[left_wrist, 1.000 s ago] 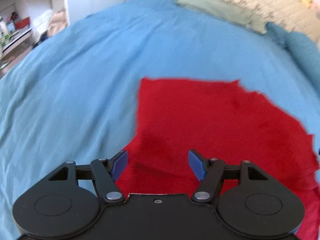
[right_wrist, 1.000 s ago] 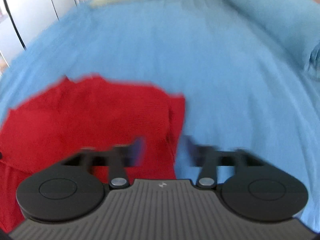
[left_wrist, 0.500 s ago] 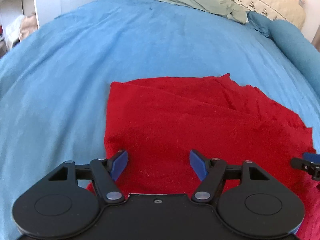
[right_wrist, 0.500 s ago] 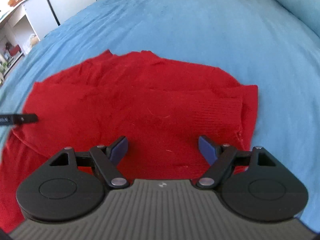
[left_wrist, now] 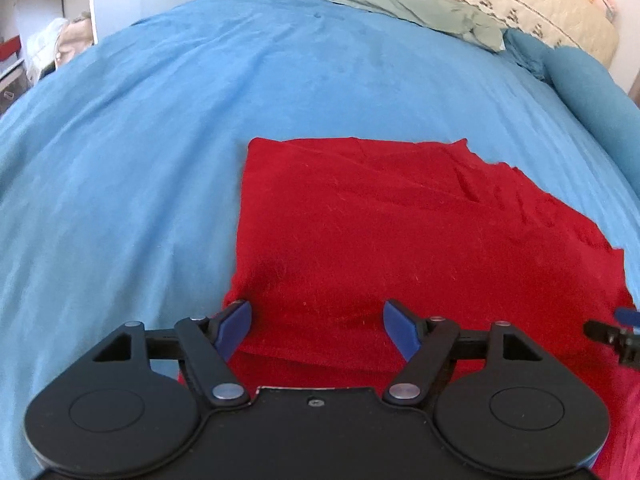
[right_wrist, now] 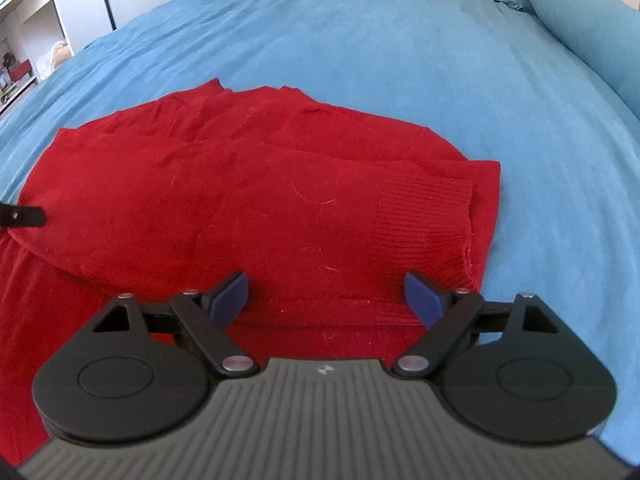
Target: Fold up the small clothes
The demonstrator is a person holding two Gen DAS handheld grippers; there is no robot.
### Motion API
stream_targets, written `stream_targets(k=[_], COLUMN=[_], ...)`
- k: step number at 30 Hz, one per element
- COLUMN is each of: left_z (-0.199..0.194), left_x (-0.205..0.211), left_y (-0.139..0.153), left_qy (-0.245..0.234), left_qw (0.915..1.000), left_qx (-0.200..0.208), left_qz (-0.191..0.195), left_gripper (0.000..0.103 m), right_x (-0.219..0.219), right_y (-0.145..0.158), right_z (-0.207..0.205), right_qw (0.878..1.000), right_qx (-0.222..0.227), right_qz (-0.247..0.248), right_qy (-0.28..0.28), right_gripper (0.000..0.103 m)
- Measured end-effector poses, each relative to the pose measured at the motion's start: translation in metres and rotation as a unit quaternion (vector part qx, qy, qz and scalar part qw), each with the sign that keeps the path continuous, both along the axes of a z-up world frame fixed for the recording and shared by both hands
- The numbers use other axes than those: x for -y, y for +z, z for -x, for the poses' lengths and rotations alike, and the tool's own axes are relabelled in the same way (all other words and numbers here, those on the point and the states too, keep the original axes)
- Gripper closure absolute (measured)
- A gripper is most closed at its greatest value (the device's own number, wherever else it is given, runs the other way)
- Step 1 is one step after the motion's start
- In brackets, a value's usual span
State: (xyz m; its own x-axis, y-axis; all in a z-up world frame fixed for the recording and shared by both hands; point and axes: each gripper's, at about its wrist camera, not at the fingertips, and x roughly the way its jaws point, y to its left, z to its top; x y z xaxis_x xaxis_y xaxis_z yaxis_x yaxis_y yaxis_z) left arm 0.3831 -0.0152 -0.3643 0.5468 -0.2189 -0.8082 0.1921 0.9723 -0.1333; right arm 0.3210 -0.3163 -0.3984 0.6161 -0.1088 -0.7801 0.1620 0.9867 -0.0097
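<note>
Red sweater (right_wrist: 256,200) lay flat on the blue bed cover (right_wrist: 400,60), close to the near edge and right in front of both of your tools. It was already partly folded. A sleeve with a ribbed cuff (right_wrist: 424,232) lay across the body, and its cuff end sat near the sweater's right side edge. In the left view, the far edge and the left edge of the sweater (left_wrist: 400,232) looked straight and neat, so it made a tidy block there. A thicker layer sat on top of a lower layer near your tools, so I judged that at least one fold was done.

Your left gripper (left_wrist: 316,328) hung over the near left part of the sweater. Its jaws were wide apart and held nothing. Your right gripper (right_wrist: 326,296) hung over the near right part, by the cuff. Its jaws were wide apart too, with nothing between them.

I judged you were about halfway. The sleeve was tucked in, but the sweater was still a big wide shape. You still had to fold it over to make it small. Some cloth near your tools was hidden, so I could not tell how that part lay. A green pillow (left_wrist: 412,12) sat far off at the head of the bed.
</note>
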Motion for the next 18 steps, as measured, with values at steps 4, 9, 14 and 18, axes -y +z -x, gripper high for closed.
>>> stream_targets(k=[4,9,14,18], left_z=[0.025,0.061,0.11,0.156], left_x=[-0.004,-0.039,-0.07,-0.082], left_y=[0.027,0.071,0.113,0.111], left_qy=[-0.015,-0.002,0.022,0.01], left_qw=[0.9987,0.9982,0.9979,0.999], left_qx=[0.026,0.028,0.028,-0.022], left_qz=[-0.042,-0.052,-0.054,-0.038], left_gripper=[0.025,0.025,0.0,0.0], right_x=[-0.002,-0.004,-0.004,-0.01], right_y=[0.026,0.085,0.139,0.155], right_z=[0.017,0.067,0.127,0.179], right_qw=[1.0,0.997,0.996,0.994], right_qx=[0.021,0.058,0.053,0.018], right_qz=[-0.011,0.006,-0.016,-0.052], right_qy=[-0.02,-0.043,-0.07,-0.089], right_gripper=[0.002,0.002,0.001,0.0])
